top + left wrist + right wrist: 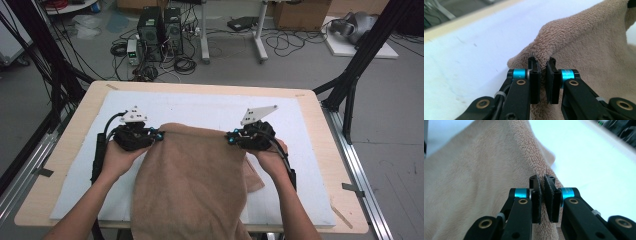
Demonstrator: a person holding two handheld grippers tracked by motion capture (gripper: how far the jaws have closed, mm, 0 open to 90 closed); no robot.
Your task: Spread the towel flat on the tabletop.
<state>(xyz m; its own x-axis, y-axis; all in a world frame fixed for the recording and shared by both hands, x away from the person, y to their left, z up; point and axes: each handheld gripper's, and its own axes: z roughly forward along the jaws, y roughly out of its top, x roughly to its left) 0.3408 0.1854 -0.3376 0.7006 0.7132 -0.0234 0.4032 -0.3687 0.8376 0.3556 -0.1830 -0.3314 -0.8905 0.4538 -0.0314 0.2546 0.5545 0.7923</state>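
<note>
From the high view I see my left gripper [159, 135] and right gripper [231, 137] each pinching one top corner of a tan terry towel [192, 185], its edge stretched between them. The cloth hangs down toward me, soft and loopy, over a white mat [200, 107] that covers a pale wooden table [70, 135]. Past the table lies a grey floor [300, 65] with tangled cables, two black computer towers [160, 32] and a cardboard box [300, 12].

In the left gripper view my jaws stand nearly together, clamped on a bunched fold of the towel [579, 50]; the pile puckers into a ridge just above the black pads [534, 82]. The smooth white mat [474, 55] spreads to the left, with the table's wooden edge beyond.

In the right gripper view the jaws are likewise clamped on the towel's [481, 177] hemmed edge, which runs up from between the pads [536, 205]. The mat [594, 162] shows bright on the right.
</note>
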